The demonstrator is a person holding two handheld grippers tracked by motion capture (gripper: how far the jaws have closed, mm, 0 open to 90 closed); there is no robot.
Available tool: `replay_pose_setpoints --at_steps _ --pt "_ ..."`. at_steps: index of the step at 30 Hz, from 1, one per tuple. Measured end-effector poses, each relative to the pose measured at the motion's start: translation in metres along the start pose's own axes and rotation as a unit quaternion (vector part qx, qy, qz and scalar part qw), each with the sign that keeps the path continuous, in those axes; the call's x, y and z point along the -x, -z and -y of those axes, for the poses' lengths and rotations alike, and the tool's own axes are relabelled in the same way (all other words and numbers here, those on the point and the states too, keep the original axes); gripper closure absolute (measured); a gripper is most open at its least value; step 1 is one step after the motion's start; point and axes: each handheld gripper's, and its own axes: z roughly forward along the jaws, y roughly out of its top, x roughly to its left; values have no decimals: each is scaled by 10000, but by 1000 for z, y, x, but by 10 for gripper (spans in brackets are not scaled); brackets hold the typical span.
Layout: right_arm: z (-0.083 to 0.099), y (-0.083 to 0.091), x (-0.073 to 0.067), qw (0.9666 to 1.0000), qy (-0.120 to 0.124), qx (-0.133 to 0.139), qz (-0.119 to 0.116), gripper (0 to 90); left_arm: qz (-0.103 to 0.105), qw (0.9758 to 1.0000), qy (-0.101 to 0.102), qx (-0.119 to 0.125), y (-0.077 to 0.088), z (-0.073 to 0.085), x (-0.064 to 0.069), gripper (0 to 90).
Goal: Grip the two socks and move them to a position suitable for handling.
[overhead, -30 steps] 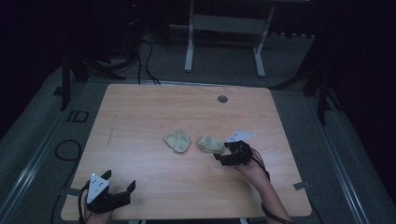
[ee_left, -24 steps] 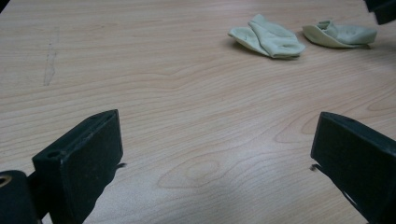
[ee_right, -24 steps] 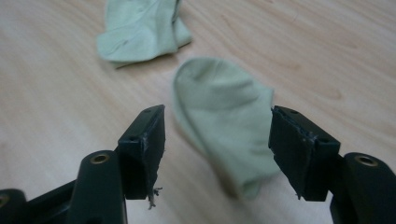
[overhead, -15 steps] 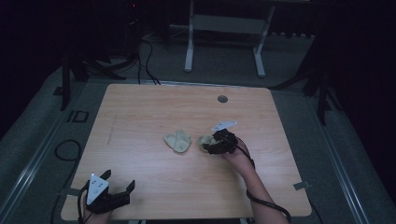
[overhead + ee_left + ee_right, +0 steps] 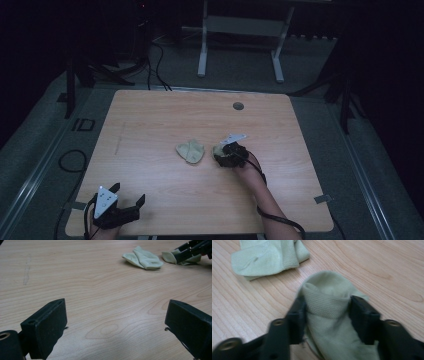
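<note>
Two pale green socks lie mid-table. The folded sock rests free on the wood. To its right, my right gripper has just been closing its jaws on the second sock. Both pads press into the sock's ribbed cuff, and the fabric bunches up between them. The left gripper view shows that gripper on the sock far off. My left gripper stands wide open over bare wood at the table's near left corner.
The wooden table has a round cable hole near its far edge. A white desk frame and cables stand on the dark floor beyond it. The person's right forearm reaches in from the near edge.
The right gripper moved left onto the right-hand sock and its jaws closed around it. The left gripper stayed where it was.
</note>
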Motion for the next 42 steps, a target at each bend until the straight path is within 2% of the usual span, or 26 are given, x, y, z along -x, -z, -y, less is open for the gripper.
replay_pose_setpoints --at_steps 1,2,4,9,16,17,22,24,28,29,30,33,37,40,42 --pt "0 1 0 10000 29 -3 53 650 -2 10000 -6 0 0 0 0 41" --pt "0 1 0 10000 29 -3 53 650 -2 10000 -6 0 0 0 0 41" --pt "-2 2 -3 9998 101 -94 140 746 27 10000 -21 -30 -1 0 0 41" --pt "-5 8 -6 9996 174 -221 34 771 24 10000 -1 -48 -2 1 0 41" --pt "-8 26 -13 9996 251 -141 20 772 50 10000 -8 -68 -2 0 0 41" --pt "-8 35 -19 9995 293 -116 -33 772 61 10000 -16 -68 -2 0 1 41" --pt "-7 55 -36 9991 420 -50 -60 772 90 9999 7 -80 -3 0 1 41" --pt "-7 64 -44 9985 545 -29 9 772 95 9999 5 -86 -3 0 2 41" --pt "-3 81 -60 9984 538 124 -115 772 113 9999 13 -91 -3 0 2 41" --pt "-3 81 -60 9984 538 124 -115 772 121 9999 13 -96 -4 0 2 41" --pt "-1 90 -68 9987 437 179 -188 771 129 9999 4 -101 -4 0 2 41" --pt "2 100 -78 9981 541 228 -183 772 137 9998 -1 -114 -4 -1 3 41" --pt "9 110 -94 9972 640 236 -312 771 147 9998 1 -111 -4 -1 3 41" --pt "15 116 -109 9959 812 232 -325 771 169 9998 1 -114 -4 -1 3 41" --pt "17 117 -111 9955 853 247 -336 771 168 9998 -1 -109 -4 -1 3 41"
